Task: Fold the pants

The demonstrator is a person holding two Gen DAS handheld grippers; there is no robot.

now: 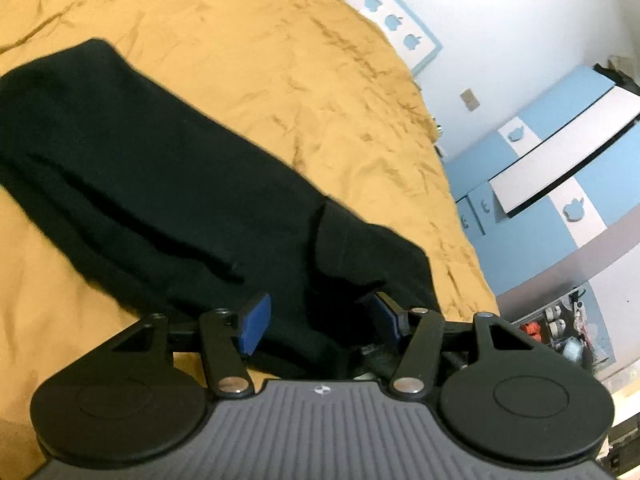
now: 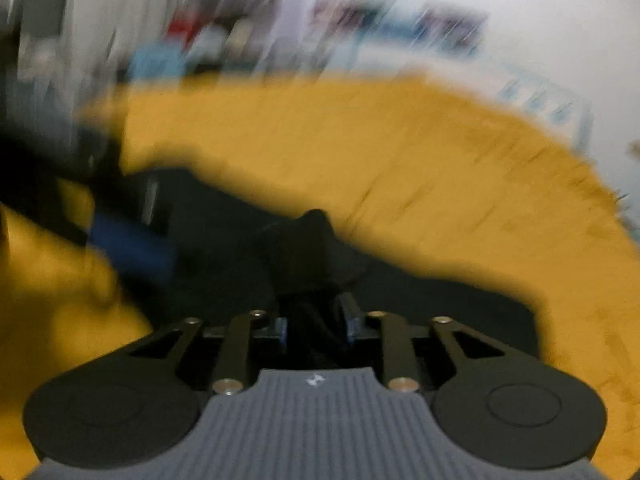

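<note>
Black pants (image 1: pixel 140 168) lie stretched across the mustard-yellow bedspread (image 1: pixel 248 52), running from the upper left down to my left gripper (image 1: pixel 320 320). Its blue pads (image 1: pixel 254 326) stand wide apart with black cloth lying between them, so it is open around the pants' near end. In the blurred right wrist view my right gripper (image 2: pixel 314 326) is shut on a bunched ridge of the black pants (image 2: pixel 312 248). The left gripper's blue pad (image 2: pixel 132 244) shows at the left of that view, close to the same cloth.
The bedspread (image 2: pixel 400 168) covers the bed all around the pants. Beyond the bed's far edge stand a white wall and blue-and-white cabinets (image 1: pixel 552 168) with apple shapes. Cluttered shelves (image 1: pixel 560 332) sit at the right.
</note>
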